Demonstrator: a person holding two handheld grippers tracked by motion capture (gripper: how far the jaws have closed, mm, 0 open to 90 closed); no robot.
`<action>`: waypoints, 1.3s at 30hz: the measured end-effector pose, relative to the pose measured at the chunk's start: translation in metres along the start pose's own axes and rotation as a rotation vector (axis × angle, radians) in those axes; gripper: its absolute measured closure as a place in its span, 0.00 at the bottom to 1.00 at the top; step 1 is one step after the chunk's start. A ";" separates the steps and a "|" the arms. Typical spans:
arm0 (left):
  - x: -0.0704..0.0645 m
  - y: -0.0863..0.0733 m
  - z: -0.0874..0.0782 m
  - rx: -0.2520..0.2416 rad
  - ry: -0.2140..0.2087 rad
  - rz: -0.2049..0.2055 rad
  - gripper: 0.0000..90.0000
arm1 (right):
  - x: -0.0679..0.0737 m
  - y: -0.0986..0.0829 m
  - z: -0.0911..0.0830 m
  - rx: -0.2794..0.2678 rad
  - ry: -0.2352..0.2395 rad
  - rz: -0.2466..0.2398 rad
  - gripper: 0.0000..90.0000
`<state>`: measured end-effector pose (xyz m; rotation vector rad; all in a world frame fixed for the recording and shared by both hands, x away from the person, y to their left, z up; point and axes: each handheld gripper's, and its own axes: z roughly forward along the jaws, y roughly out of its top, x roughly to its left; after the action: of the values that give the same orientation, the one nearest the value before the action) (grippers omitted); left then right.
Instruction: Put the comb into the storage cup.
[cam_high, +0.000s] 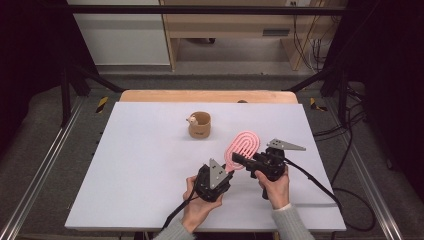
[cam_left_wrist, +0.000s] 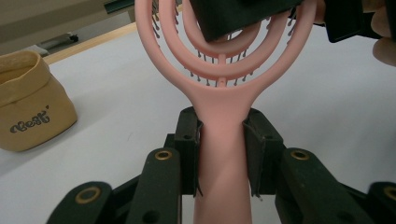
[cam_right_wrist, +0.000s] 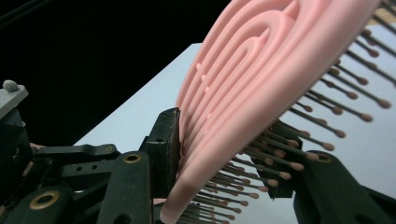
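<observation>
Nearest, at the bottom of the high view: two forearms in grey sleeves, each hand wrapped around a hand-held gripper. Left hand-held gripper (cam_high: 226, 173) clamped on the handle of a pink hairbrush (cam_high: 242, 147), jaws pressed against both sides of the handle, as seen up close in the left gripper view (cam_left_wrist: 222, 154). Handle running straight up between the jaws there, widening into the looped, open head of the hairbrush (cam_left_wrist: 219, 88) with short bristles showing through the gaps.

A little farther and to the right: right hand-held gripper (cam_high: 239, 159), pointed leftward, closed on the head of the hairbrush from the side. In the right gripper view (cam_right_wrist: 219, 163), one jaw flat against the smooth ribbed back of the hairbrush (cam_right_wrist: 261, 74), the other on the bristle side among the brown-tipped pins. Hairbrush thus held at both ends, lifted off the surface (cam_high: 150, 165), in the right half of the white sheet, near the front edge. Grey three-cornered plates on top of both hand-held grippers, cables trailing back toward the person.

Farther back, near the middle of the surface and well apart from the hairbrush: a small tan fabric pouch (cam_high: 199, 125), upright, open at the top, with dark lettering on its side in the left gripper view (cam_left_wrist: 32, 105).
</observation>
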<state>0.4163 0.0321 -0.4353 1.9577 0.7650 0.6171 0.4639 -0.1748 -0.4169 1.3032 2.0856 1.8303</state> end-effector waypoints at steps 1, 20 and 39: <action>0.000 0.000 0.000 0.000 0.000 0.000 0.77 | 0.000 0.000 0.000 0.000 0.003 0.000 0.62; -0.002 0.001 0.003 -0.001 -0.001 0.010 0.77 | 0.003 0.001 -0.006 -0.010 0.049 -0.006 0.69; -0.003 0.003 0.003 -0.018 -0.012 0.009 0.76 | 0.006 0.002 -0.010 -0.027 0.069 -0.015 0.71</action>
<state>0.4173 0.0269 -0.4340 1.9483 0.7413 0.6154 0.4552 -0.1791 -0.4097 1.2324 2.0904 1.9163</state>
